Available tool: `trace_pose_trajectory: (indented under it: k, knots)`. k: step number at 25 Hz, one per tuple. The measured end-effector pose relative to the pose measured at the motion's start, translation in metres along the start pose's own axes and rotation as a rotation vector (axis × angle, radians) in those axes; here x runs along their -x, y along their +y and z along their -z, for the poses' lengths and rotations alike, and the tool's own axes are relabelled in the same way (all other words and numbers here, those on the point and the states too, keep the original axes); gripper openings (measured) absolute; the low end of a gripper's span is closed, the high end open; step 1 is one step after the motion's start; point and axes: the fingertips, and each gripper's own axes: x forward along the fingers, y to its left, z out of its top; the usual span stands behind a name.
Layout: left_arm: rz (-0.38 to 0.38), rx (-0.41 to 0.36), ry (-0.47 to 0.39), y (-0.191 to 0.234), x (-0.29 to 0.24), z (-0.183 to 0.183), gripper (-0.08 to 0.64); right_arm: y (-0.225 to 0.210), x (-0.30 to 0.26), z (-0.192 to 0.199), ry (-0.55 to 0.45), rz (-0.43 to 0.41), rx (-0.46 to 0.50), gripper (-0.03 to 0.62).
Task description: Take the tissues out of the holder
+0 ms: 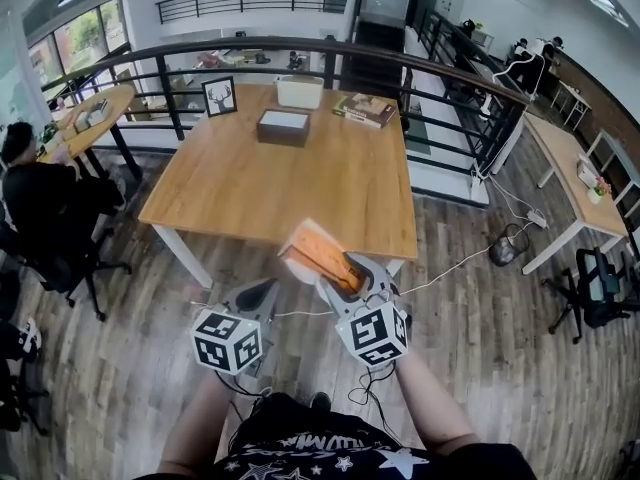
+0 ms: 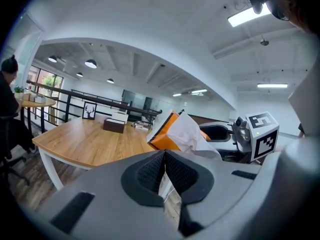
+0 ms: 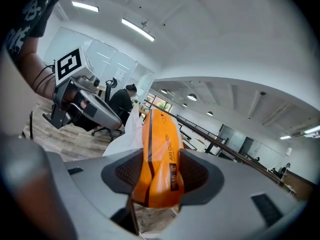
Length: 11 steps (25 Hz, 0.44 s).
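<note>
An orange tissue pack (image 1: 312, 248) is held up in the air in front of the wooden table (image 1: 250, 198), with my right gripper (image 1: 347, 270) shut on it. In the right gripper view the pack (image 3: 160, 149) fills the gap between the pads. A white tissue (image 2: 192, 134) sticks out of the pack's side toward my left gripper. That left gripper (image 1: 262, 290) hangs just left of the pack and a little below it. Its jaws are shut (image 2: 164, 171) with nothing between them. A dark brown tissue holder (image 1: 284, 126) stands at the table's far side.
On the table's far edge are a framed deer picture (image 1: 219, 96), a white box (image 1: 300, 90) and a stack of books (image 1: 365, 109). A black railing (image 1: 440, 88) runs behind the table. A seated person (image 1: 35, 193) is at the left. Cables (image 1: 455, 263) lie on the wood floor.
</note>
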Motion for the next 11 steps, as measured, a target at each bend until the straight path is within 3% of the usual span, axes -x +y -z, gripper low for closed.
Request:
trace_pose_trajectory:
  k: [5, 11]
  knots:
    - [0.035, -0.011, 0.019, 0.007, 0.010, -0.009, 0.014, 0.010, -0.003, -0.008, 0.044, 0.009, -0.010, 0.222]
    - [0.051, -0.020, -0.058, 0.025, 0.031, -0.040, 0.014, 0.012, -0.002, -0.046, 0.021, 0.104, -0.024, 0.222]
